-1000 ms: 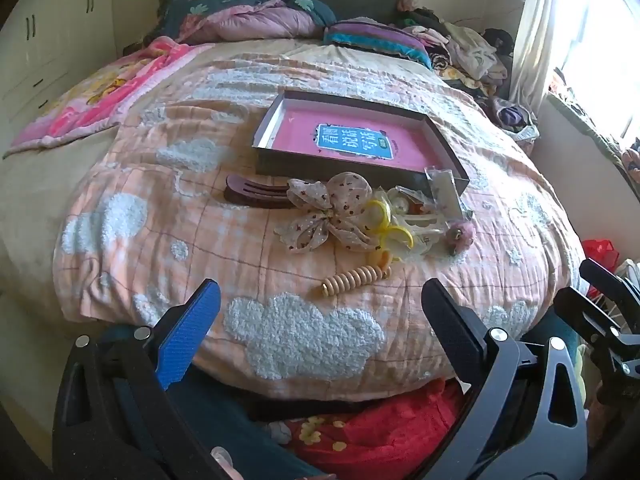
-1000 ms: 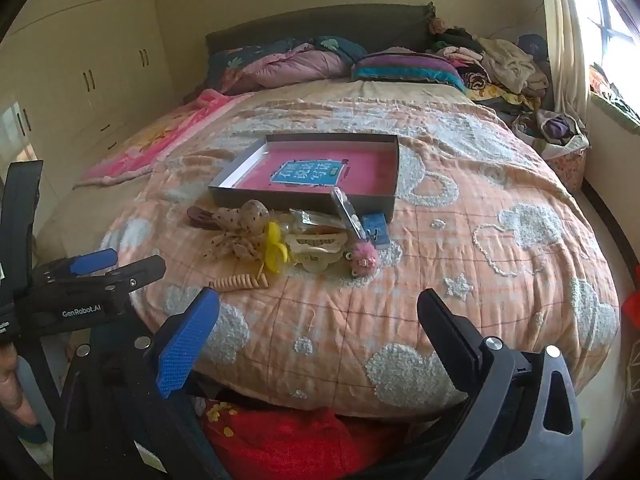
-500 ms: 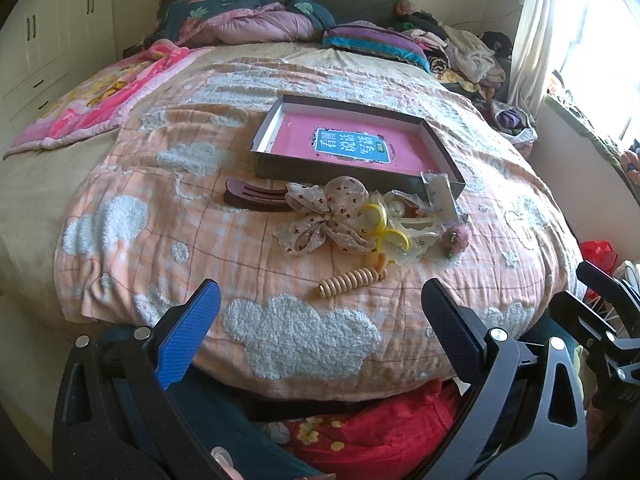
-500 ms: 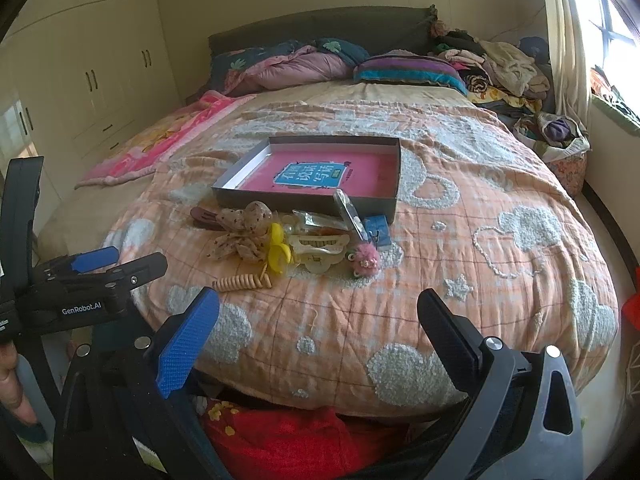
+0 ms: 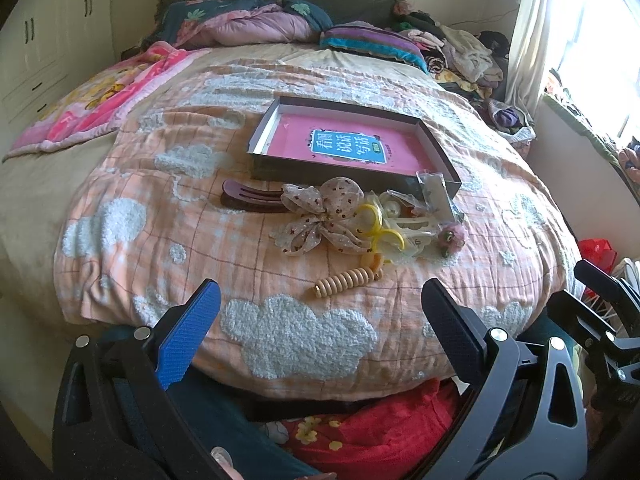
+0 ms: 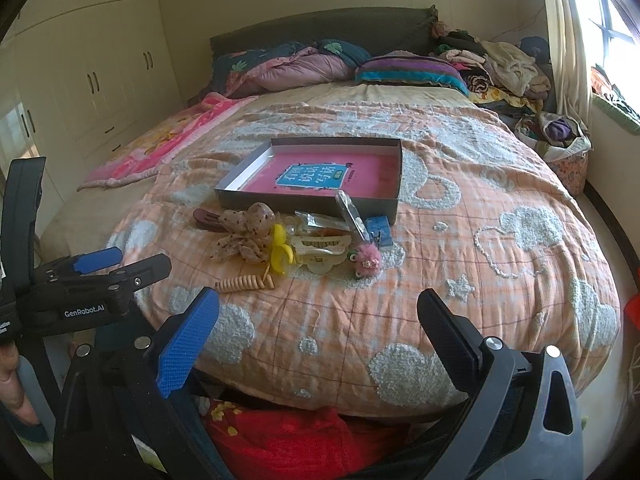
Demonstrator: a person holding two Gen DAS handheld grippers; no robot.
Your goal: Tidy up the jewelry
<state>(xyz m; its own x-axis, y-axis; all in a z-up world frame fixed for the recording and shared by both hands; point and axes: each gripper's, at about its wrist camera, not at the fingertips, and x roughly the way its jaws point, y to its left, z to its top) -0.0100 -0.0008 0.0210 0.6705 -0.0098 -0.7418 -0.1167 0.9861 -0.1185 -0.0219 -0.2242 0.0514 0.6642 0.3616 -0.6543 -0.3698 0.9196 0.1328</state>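
A shallow grey box (image 5: 352, 142) (image 6: 316, 174) with a pink bottom lies on the bed. In front of it lies a heap of hair accessories: a dark brown claw clip (image 5: 248, 197), a spotted fabric bow (image 5: 320, 216) (image 6: 244, 230), yellow rings (image 5: 378, 226) (image 6: 280, 252), a cream claw clip (image 6: 320, 250), a pink pompom (image 5: 452, 236) (image 6: 366, 260), a beige coil tie (image 5: 344, 282) (image 6: 244, 283) and plastic packets (image 6: 352, 212). My left gripper (image 5: 320, 316) (image 6: 120, 266) is open and empty, short of the bed's near edge. My right gripper (image 6: 318, 330) is open and empty too.
The bed has an orange quilt with white tufted clouds (image 5: 296, 332). Pillows and folded bedding (image 5: 256, 24) lie at the head, a clothes heap (image 6: 504, 64) at the back right. Wardrobes (image 6: 92, 80) stand left. Red cloth (image 6: 288, 436) lies below the bed's edge.
Both grippers have drifted slightly; the views shift a little, so the bed sits a bit lower in the frames. Both stay open and empty. Nothing on the bed has moved.
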